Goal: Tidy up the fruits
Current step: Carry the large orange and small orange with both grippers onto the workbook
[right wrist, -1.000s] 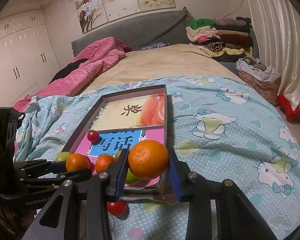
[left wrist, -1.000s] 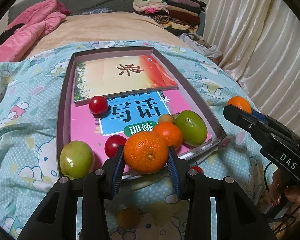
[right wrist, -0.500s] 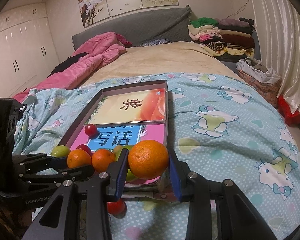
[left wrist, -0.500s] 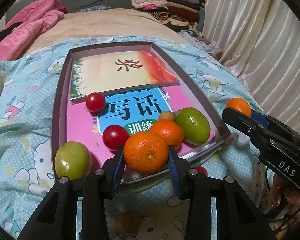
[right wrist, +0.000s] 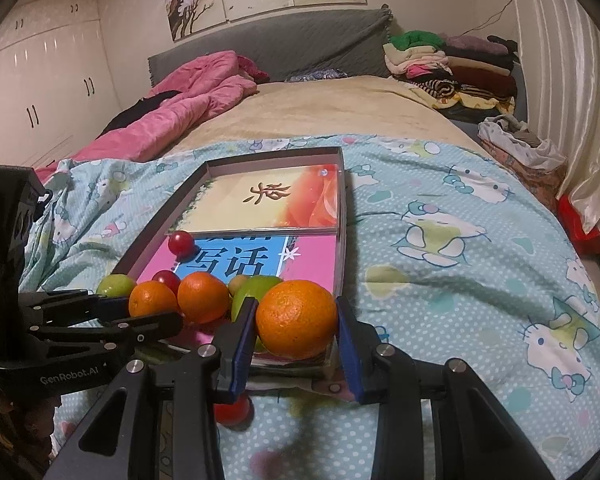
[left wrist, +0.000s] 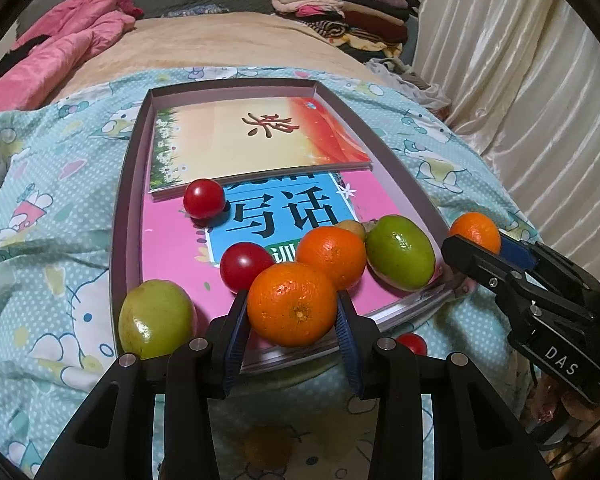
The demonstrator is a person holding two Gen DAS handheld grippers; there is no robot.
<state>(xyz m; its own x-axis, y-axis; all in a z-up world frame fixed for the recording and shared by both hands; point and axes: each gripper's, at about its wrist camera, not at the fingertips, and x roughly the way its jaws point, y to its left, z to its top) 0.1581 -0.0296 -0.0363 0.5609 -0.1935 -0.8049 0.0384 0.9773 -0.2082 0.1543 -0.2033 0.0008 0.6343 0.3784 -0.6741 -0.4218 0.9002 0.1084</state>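
I hold an orange in each gripper. My left gripper (left wrist: 292,322) is clamped narrowly on one orange (left wrist: 292,304), poised over the near edge of the tray (left wrist: 404,184). My right gripper (right wrist: 296,332) clamps a second orange (right wrist: 297,319) at the tray's near right corner.

Already in the tray, just ahead of my left fingers: one loose orange (left wrist: 332,256), two red tomatoes (left wrist: 204,199), two green fruits (left wrist: 400,252) and a small yellowish fruit (left wrist: 354,228), resting on the books.

Remaining, as I judge it: release both oranges into the tray, then collect the red tomato (right wrist: 232,408) lying on the blanket (right wrist: 460,272) below my right gripper, outside the tray.
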